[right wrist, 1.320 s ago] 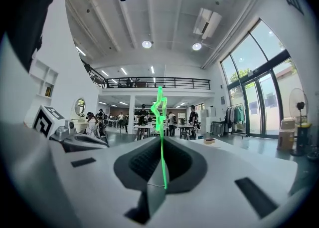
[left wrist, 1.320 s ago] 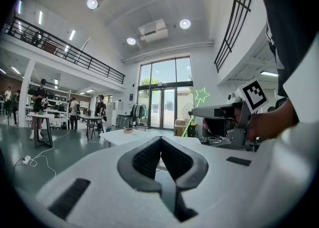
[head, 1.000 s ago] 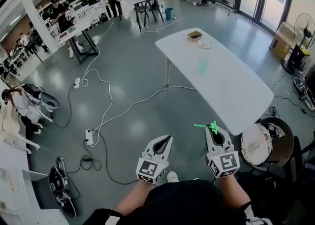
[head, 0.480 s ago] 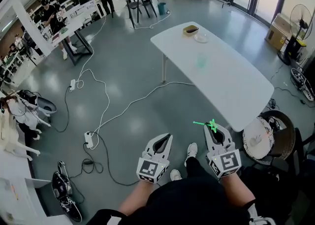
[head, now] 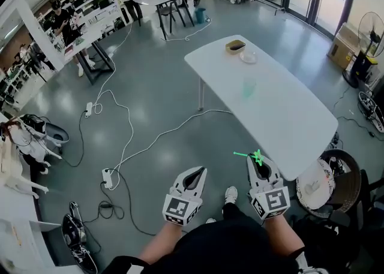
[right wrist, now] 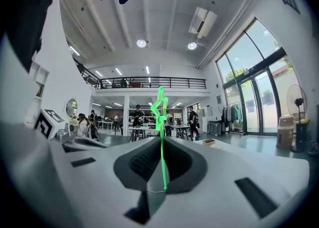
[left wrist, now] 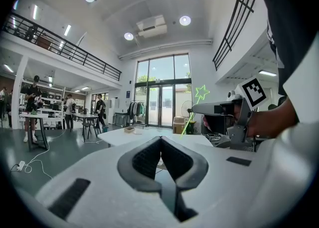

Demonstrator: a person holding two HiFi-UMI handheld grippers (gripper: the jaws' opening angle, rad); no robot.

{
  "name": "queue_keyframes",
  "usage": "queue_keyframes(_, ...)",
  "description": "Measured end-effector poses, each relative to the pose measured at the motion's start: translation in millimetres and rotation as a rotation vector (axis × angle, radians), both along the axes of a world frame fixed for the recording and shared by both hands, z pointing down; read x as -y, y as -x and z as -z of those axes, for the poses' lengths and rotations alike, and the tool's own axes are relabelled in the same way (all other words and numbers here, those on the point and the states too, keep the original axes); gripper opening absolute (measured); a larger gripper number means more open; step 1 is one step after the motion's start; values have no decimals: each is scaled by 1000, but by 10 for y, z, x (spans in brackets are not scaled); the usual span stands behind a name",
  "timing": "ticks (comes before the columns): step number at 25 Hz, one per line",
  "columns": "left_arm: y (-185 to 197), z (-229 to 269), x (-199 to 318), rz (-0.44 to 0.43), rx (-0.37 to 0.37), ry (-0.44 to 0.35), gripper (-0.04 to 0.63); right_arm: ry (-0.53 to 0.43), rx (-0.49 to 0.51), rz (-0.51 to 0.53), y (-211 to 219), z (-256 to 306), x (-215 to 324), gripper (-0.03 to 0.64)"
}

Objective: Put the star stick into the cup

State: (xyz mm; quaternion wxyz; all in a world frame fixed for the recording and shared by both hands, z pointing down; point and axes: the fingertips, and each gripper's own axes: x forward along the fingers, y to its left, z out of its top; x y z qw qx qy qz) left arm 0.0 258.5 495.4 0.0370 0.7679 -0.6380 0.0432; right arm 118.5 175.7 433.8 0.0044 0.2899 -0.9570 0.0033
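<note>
The green star stick point(head: 252, 157) is pinched in my right gripper point(head: 258, 163), its star end at the jaws and its thin stem pointing left. In the right gripper view the stick point(right wrist: 161, 122) stands up between the closed jaws of that gripper point(right wrist: 162, 140). A translucent green cup point(head: 248, 89) stands upright mid-way along the white table point(head: 288, 123), well ahead of both grippers. My left gripper point(head: 192, 177) hangs over the floor beside the right one, shut and empty. The left gripper view shows its jaws point(left wrist: 160, 140) meeting, with the star point(left wrist: 201, 93) to the right.
A small bowl point(head: 236, 45) and a white plate point(head: 248, 57) sit at the table's far end. Cables and a power strip point(head: 108, 177) trail over the grey floor to the left. A round stool point(head: 313, 184) and a chair stand at the right. People stand at the far tables.
Both grippers keep their pose and the stick stays held. The view has shifted as the person walks; a shoe now shows on the floor between the grippers.
</note>
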Motion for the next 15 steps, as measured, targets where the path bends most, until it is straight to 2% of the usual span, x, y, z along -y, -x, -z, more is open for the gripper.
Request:
queue_keyframes(6, 144, 85, 582, 6, 10, -6, 12, 3, 4, 2, 124, 43, 604, 20)
queue_keyframes(15, 37, 143, 1486, -11, 25, 10, 12, 6, 14, -2, 51, 95, 1525, 20)
